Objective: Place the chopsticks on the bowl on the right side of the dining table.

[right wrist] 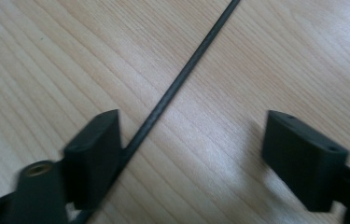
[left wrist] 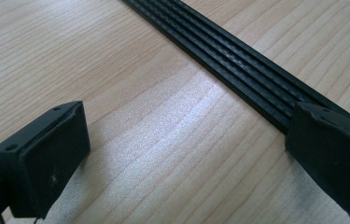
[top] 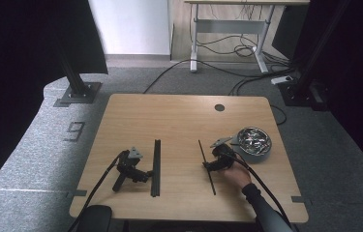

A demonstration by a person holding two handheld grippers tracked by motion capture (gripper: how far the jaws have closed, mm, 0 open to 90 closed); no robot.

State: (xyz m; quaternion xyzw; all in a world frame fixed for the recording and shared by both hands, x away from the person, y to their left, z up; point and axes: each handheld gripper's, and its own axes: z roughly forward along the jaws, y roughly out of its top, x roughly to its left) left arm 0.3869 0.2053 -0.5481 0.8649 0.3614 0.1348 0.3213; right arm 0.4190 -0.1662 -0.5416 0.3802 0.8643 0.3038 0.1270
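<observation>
Thin black rod (top: pixel 206 166) — lies flat on the table (top: pixel 179 121), long axis running near-to-far, far end tipped slightly left. My right gripper (top: pixel 208 166) straddles it, jaws apart, nothing clamped. Grooved black rail (top: pixel 156 167) lies parallel; my left gripper (top: pixel 147 175) sits gaping beside it. Metal bowl (top: pixel 253 142) near the right edge — bare wood between rod and rail.

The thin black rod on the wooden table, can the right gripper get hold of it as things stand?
Probably yes. The thin black rod lies bare on the wooden table, running between the right gripper's spread jaws, close beside one of them, with nothing in the way.
</observation>
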